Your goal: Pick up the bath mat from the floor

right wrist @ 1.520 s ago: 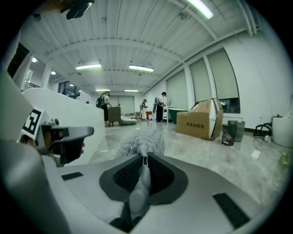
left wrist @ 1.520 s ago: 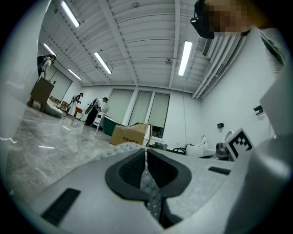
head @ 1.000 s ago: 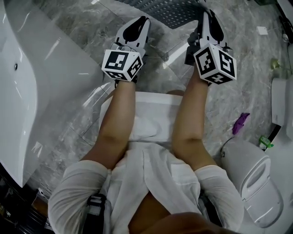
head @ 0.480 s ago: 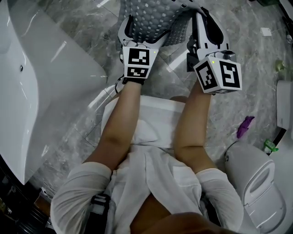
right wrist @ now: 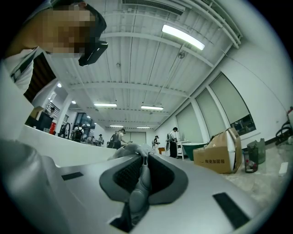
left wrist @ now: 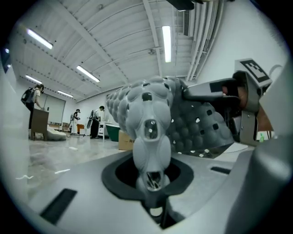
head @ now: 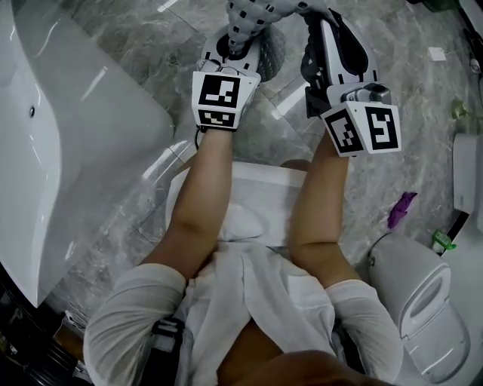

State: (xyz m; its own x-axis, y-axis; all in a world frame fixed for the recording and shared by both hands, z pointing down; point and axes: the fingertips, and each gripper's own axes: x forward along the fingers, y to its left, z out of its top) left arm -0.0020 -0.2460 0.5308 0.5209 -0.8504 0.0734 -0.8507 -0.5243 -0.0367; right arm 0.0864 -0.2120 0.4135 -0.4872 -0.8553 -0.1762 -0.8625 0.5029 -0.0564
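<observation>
The grey bath mat, knobbly with small holes, hangs bunched between my two grippers, off the marble floor. My left gripper has a fold of the mat between its jaws, which are closing, and its pads press on that fold. To its right, my right gripper is shut on another edge of the mat, squeezed to a thin strip. In the left gripper view the mat spreads across to the right gripper. Both grippers point upward and away from the person.
A white bathtub runs along the left. A white toilet stands at the lower right, with a purple item and a green one beside it. A cardboard box and people stand farther off.
The mat has come up off the floor and is bunched narrower between the grippers. The left gripper has turned and shifted right; the right one has tilted.
</observation>
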